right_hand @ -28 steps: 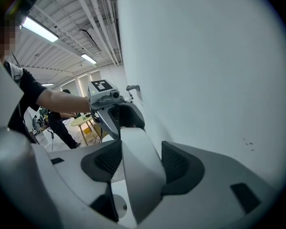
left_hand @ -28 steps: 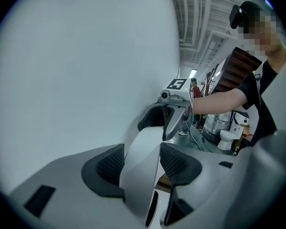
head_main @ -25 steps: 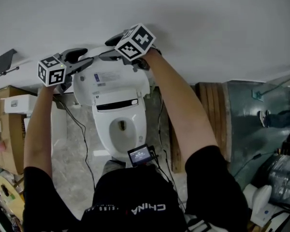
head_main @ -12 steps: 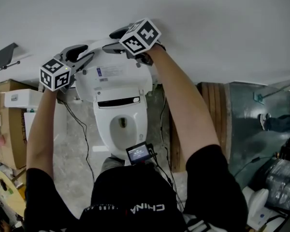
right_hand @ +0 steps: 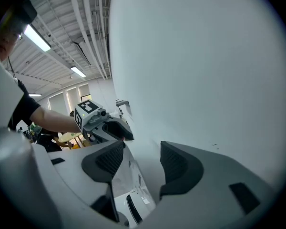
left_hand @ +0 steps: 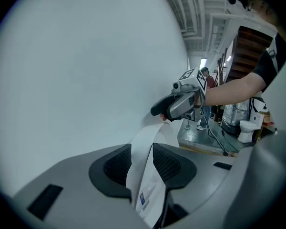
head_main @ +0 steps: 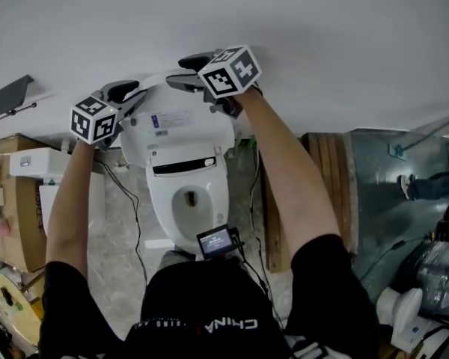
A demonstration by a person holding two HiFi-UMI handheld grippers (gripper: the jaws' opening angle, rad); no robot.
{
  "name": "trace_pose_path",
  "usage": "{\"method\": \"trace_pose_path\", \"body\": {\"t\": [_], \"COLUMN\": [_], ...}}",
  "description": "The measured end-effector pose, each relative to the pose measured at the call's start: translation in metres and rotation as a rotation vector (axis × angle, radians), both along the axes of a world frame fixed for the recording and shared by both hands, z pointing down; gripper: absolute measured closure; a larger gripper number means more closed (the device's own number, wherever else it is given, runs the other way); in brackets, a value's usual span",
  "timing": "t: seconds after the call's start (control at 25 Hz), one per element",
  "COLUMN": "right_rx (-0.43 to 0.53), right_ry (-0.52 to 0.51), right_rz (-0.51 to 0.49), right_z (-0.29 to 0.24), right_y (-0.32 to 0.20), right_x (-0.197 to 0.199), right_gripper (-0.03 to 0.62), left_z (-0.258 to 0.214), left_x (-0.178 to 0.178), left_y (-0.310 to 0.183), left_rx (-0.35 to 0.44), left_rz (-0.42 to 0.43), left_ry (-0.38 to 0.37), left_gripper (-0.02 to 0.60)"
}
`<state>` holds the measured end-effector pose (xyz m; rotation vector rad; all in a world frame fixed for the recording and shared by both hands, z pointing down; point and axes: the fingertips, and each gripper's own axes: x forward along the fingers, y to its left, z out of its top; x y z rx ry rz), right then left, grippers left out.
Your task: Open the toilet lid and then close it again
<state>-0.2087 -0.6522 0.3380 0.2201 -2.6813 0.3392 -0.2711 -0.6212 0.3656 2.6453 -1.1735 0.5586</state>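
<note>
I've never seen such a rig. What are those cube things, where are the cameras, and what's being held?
No robot: a person holds a two-jaw gripper in each hand; the patterned cubes belong to them. One camera sits on the head looking down, one rides on each gripper. Below is a toilet bowl at a white wall. The left gripper has just been closing its jaws and now clamps the raised toilet lid by its edge. The right gripper straddles the other edge, jaws wider; whether it presses, I cannot tell.
</note>
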Motion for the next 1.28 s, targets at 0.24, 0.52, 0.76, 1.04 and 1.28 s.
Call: {"method": "trace_pose_path", "body": {"t": [0.24, 0.52, 0.76, 1.04, 1.28], "right_rx": [-0.02, 0.019, 0.199, 0.166, 0.129], "right_ry": [-0.093, -0.119, -0.052, -0.122, -0.157], "right_rz": [0.162, 0.348, 0.413, 0.447, 0.465], "right_z": [-0.022, -0.024, -0.026, -0.027, -0.01], "right_y": [0.019, 0.076, 0.145, 0.208, 0.271], "right_x": [0.016, 0.031, 0.06, 0.105, 0.158], "right_gripper": [0.499, 0.577, 0.577, 0.577, 0.577], "left_z": [-0.026, -0.045, -0.039, -0.02, -0.024], "left_x": [-0.014, -0.018, 0.009, 0.054, 0.097], "left_y": [0.019, 0.082, 0.147, 0.234, 0.31], "left_rx": [0.013, 0.006, -0.03, -0.022, 0.092], "left_rz": [-0.081, -0.044, 0.067, 0.115, 0.027], "left_ry": [0.152, 0.314, 0.356, 0.339, 0.349], "left_gripper": [0.439, 0.442, 0.572, 0.572, 0.572]}}
